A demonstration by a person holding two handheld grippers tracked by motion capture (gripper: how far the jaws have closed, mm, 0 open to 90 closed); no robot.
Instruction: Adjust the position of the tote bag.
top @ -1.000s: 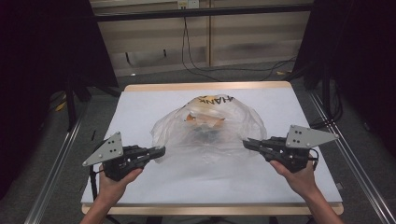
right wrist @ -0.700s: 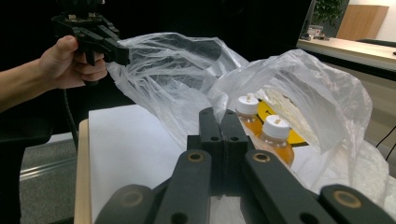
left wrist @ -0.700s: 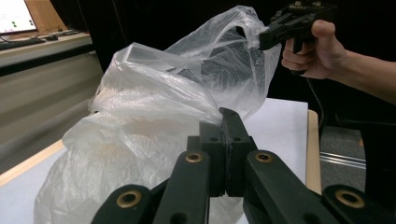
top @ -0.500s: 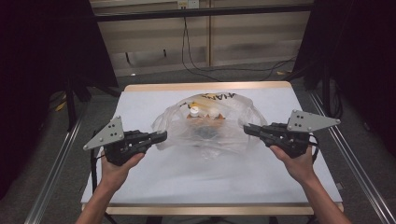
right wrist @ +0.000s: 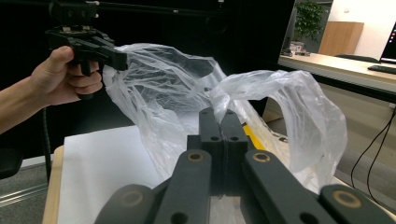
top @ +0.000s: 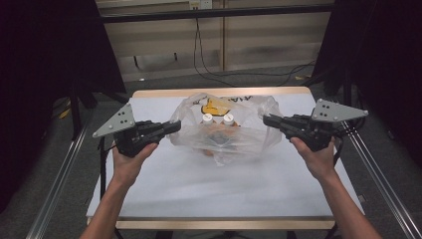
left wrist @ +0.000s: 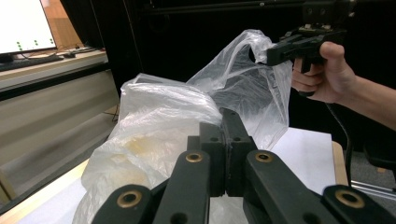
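crinkly clear plastic bag [top: 224,137] pinched by left gripper [top: 175,126] and right gripper [top: 267,120].

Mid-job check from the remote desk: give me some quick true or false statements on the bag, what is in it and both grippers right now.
1. Both grippers are shut on the clear plastic bag. True: the left gripper and the right gripper each pinch an opposite edge.
2. The bag is empty. False: two white-capped bottles show inside it.
3. The bag's mouth is held open between the grippers. True.
4. The table has a black top. False: it is white with a wooden rim.
5. One hand holds both grippers. False: each hand holds one.
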